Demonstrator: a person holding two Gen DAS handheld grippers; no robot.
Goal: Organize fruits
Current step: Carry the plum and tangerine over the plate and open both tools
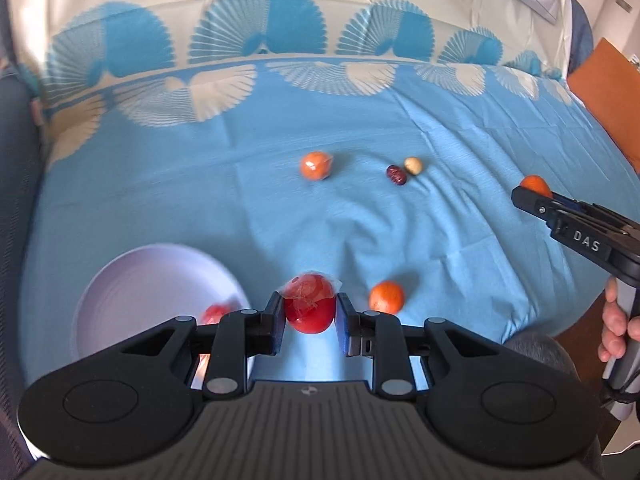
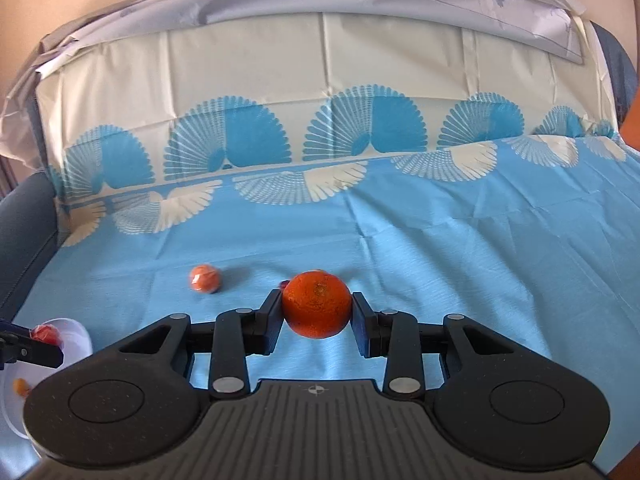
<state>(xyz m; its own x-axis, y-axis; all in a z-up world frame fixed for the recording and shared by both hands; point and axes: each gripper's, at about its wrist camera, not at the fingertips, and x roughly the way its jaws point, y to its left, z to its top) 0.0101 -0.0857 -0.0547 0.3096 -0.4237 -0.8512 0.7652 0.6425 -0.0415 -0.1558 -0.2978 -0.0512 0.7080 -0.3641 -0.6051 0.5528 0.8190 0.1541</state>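
Note:
My left gripper (image 1: 310,312) is shut on a red wrapped fruit (image 1: 309,305), held just right of a white plate (image 1: 132,280) that holds another red fruit (image 1: 215,314). My right gripper (image 2: 317,308) is shut on an orange (image 2: 317,304) and holds it above the blue cloth; it shows at the right in the left wrist view (image 1: 534,190). On the cloth lie a bare orange (image 1: 386,297), a wrapped orange (image 1: 316,165), a dark red date (image 1: 396,175) and a pale round fruit (image 1: 413,165). The wrapped orange also shows in the right wrist view (image 2: 205,278).
The blue patterned cloth (image 1: 280,208) covers the table up to a raised cream backing. A brown board (image 1: 612,96) stands at the far right. The plate appears at the lower left of the right wrist view (image 2: 76,334).

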